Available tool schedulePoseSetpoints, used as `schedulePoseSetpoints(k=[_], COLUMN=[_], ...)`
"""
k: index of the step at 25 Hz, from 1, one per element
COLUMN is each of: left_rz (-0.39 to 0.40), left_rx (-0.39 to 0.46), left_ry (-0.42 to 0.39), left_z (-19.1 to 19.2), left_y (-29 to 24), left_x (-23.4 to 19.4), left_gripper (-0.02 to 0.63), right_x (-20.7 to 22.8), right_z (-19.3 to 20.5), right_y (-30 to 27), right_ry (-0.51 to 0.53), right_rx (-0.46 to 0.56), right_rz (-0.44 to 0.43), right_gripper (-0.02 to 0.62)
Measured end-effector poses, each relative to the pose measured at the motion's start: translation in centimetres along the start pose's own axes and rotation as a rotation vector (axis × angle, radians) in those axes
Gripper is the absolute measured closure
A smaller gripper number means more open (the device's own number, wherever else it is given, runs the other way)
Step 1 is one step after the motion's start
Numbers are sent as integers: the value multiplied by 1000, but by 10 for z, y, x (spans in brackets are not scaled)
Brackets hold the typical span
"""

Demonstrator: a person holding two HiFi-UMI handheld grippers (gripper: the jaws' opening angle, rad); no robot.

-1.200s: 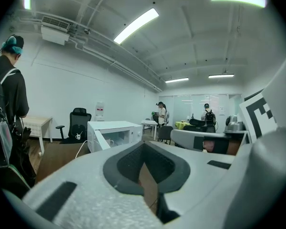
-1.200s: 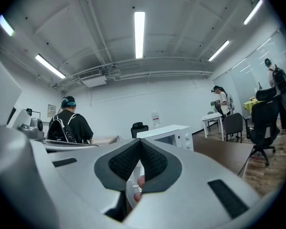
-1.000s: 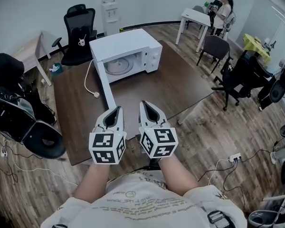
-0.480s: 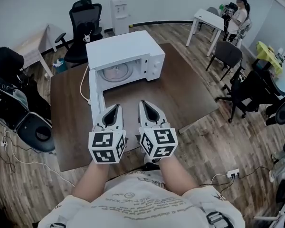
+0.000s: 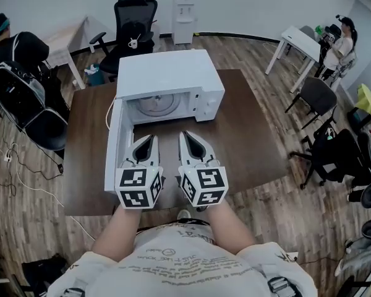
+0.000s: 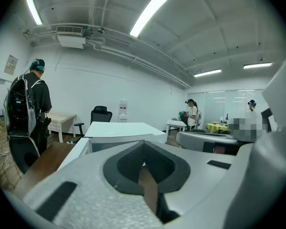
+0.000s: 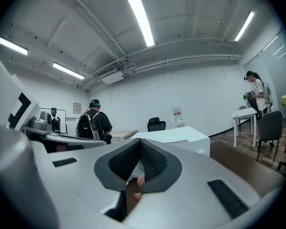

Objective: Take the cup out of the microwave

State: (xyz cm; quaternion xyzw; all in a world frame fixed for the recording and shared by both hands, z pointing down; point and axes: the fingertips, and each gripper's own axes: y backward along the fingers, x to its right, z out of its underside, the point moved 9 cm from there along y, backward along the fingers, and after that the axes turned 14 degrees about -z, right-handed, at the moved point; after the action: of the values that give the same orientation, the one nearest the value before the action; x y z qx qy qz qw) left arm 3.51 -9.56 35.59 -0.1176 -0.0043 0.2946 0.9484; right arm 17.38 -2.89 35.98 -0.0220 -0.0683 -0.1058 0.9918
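A white microwave [image 5: 167, 73] stands on the dark brown table [image 5: 253, 141] with its door [image 5: 114, 159] swung wide open toward me on the left. Inside I see only the glass turntable [image 5: 153, 106]; no cup shows in the cavity. My left gripper [image 5: 145, 146] and right gripper [image 5: 188, 142] hover side by side just in front of the opening, both shut and empty. The left gripper [image 6: 144, 144] points at the microwave [image 6: 119, 128] in the left gripper view. In the right gripper view, the right gripper [image 7: 140, 142] has the microwave [image 7: 174, 135] ahead and slightly right.
A white mug [image 5: 132, 43] sits on a black office chair behind the table. A person with a backpack [image 5: 12, 48] stands at the far left, another person [image 5: 340, 39] by a white desk at the far right. More chairs [image 5: 318, 94] stand to the right.
The view has swung round and drawn nearer, so the microwave's opening now lies straight ahead of both grippers. The grippers kept their pose side by side, both still shut.
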Motion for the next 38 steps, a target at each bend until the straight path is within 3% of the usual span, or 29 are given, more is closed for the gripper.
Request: schedulePoseSetpoints(k=[6,15,26,29,38], left_rz=[-89,-178,-180,-179,-180], left_rx=[-31,-85,-91,-96,-101], left_ry=[-10,0,34,53,73], left_z=[9,24,36,39,40], left_y=[-22,-33,-74,-87,-106], left_x=[11,4,-11,-21,-31], left_gripper=[595,595,595,595,595], right_x=[39,60,89,97,120], right_z=[7,29,68,81,121], right_y=[-20,-54,-119,-145,-200], right_ry=[-23,-20,58,75,128], right_rx=[-44,-130,-170,-209,-297], right_rz=[-90,-203,-264,-282,-285], right_gripper=[580,580,572,492,479])
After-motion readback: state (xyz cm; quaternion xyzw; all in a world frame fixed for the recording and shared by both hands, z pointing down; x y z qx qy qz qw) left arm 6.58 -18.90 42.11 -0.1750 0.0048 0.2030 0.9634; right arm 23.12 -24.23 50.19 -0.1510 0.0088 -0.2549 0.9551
